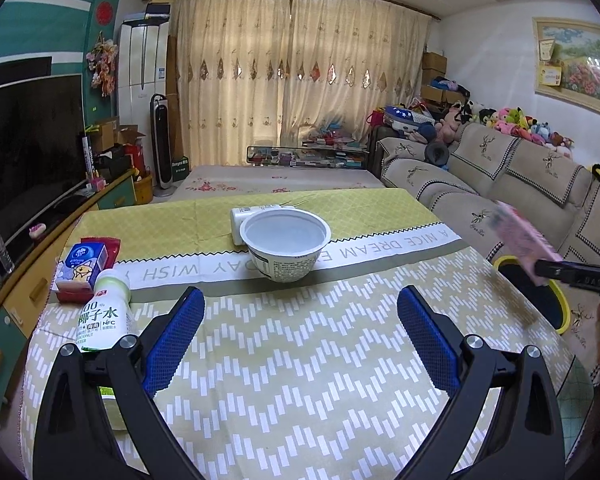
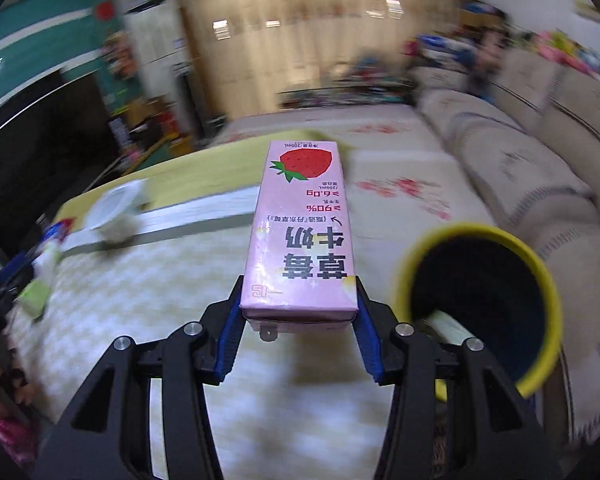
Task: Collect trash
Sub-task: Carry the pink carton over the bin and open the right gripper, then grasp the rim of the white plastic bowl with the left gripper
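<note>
So the right tool (image 2: 298,312) has its blue pads clamped on the near end of a pink strawberry milk carton (image 2: 300,228), which sticks out forward over the right side of the surface (image 2: 148,292), printing upside down from where the wrist looks. Just to the right, off the surface's edge and lower down, sits the yellow-rimmed bin (image 2: 476,300) with something pale already in it. The left tool (image 1: 300,328) is spread wide with nothing in it, hovering over the zigzag cloth, the white paper bowl (image 1: 284,244) just past it and a coconut water bottle (image 1: 106,312) plus a tissue pack (image 1: 82,264) on the left. My worry: the carton's only pinched at one end, so it could pivot or slip out before it's over the bin. Everything's motion-blurred too, so a rushed release could clip the rim and bounce onto the floor.
</note>
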